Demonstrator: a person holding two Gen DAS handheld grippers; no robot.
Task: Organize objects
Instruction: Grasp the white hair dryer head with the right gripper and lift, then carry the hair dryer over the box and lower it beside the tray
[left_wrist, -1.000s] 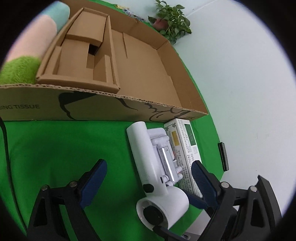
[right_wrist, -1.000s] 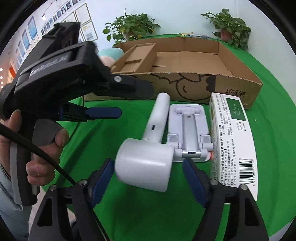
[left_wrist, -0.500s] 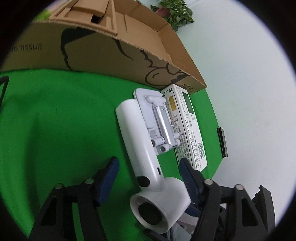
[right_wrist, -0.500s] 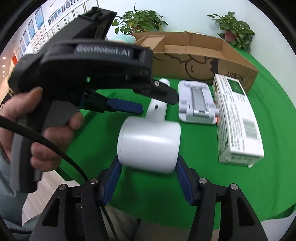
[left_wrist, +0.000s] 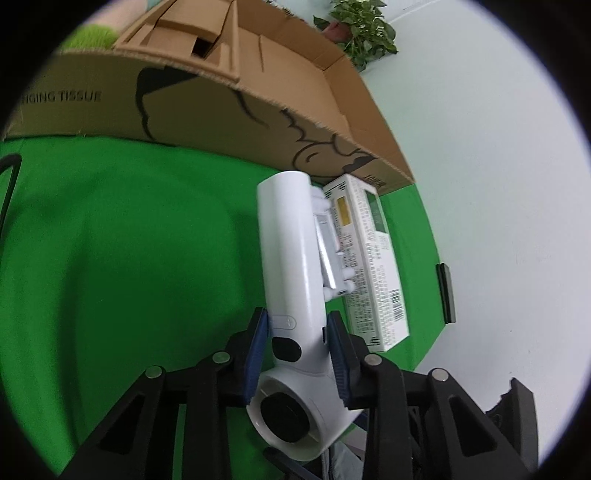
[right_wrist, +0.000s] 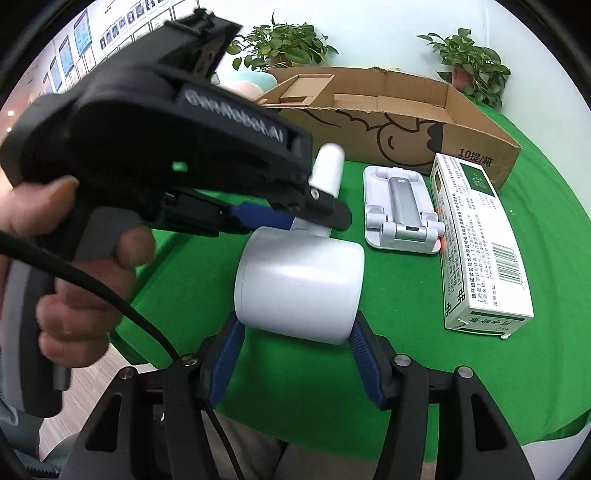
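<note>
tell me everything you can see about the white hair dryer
The hair dryer is smooth white plastic, with a short barrel, dark round rear opening and a straight handle bearing a dark switch. It lies on the green cloth, handle toward the cardboard box. The left gripper is closing around the handle; the right gripper clamps the barrel.

The left gripper is closing on the neck of a white hair dryer — both blue pads lie against its handle, just above the round head. The handle points toward a cardboard box. A white stand and a printed carton lie beside the dryer on the green cloth — a potted plant stands beyond.
</note>
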